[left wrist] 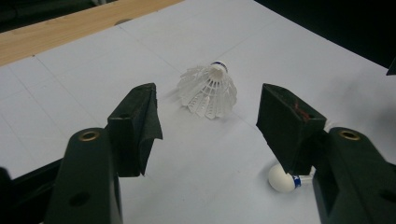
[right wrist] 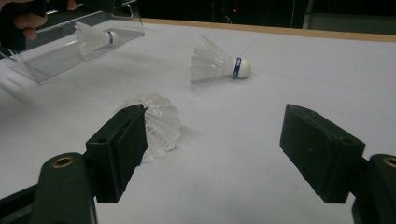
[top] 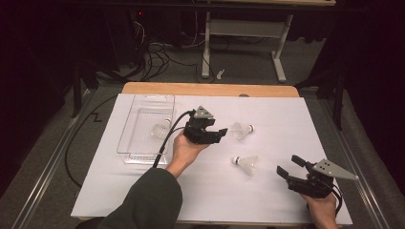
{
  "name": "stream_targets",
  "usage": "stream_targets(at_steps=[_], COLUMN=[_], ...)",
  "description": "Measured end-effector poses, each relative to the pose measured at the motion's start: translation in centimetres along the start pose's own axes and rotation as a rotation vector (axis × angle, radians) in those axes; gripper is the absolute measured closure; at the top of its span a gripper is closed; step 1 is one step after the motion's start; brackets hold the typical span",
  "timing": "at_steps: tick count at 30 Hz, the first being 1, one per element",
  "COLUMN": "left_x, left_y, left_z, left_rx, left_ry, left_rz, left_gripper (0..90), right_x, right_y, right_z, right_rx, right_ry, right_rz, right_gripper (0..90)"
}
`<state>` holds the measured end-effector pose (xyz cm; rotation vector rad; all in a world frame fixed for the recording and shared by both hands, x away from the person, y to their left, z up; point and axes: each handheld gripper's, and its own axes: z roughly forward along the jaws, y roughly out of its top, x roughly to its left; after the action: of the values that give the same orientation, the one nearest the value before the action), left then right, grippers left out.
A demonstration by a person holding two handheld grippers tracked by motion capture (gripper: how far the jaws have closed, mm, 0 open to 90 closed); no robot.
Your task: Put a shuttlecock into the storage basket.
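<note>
Three white shuttlecocks are in view. One lies on the white sheet just right of my left gripper, which is open and aimed at it; in the left gripper view it sits ahead of the spread jaws of that gripper, untouched. A second shuttlecock lies nearer the front, its cork peeking out beside one jaw. My right gripper is open, right of that second shuttlecock. The third shuttlecock rests inside the clear tray.
The clear tray stands on the left part of the white sheet. A wooden table edge runs along the back. Beyond it are cables and a white desk frame on the floor.
</note>
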<state>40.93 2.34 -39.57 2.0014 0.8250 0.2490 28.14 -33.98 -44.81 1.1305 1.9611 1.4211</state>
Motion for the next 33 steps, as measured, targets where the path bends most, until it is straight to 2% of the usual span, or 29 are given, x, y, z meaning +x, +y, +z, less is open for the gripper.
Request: stream_targets(at_steps=[16, 29, 33], left_x=[0.0, -0.4, -0.6], left_y=[0.9, 1.9, 2.3], left_z=[1.7, 2.5, 2.8], left_rx=[0.054, 0.094, 0.121], left_ry=[-0.005, -0.011, -0.007], left_rz=[-0.028, -0.022, -0.02], left_gripper=[38.2, 38.4, 38.9], right_x=[0.0, 0.0, -0.1], right_y=[0.0, 0.0, 0.0], right_z=[0.0, 0.0, 0.0], right_rx=[0.001, 0.001, 0.003], right_ry=[0.002, 0.002, 0.003], right_rz=[0.0, 0.001, -0.006], right_gripper=[23.6, 23.6, 23.6])
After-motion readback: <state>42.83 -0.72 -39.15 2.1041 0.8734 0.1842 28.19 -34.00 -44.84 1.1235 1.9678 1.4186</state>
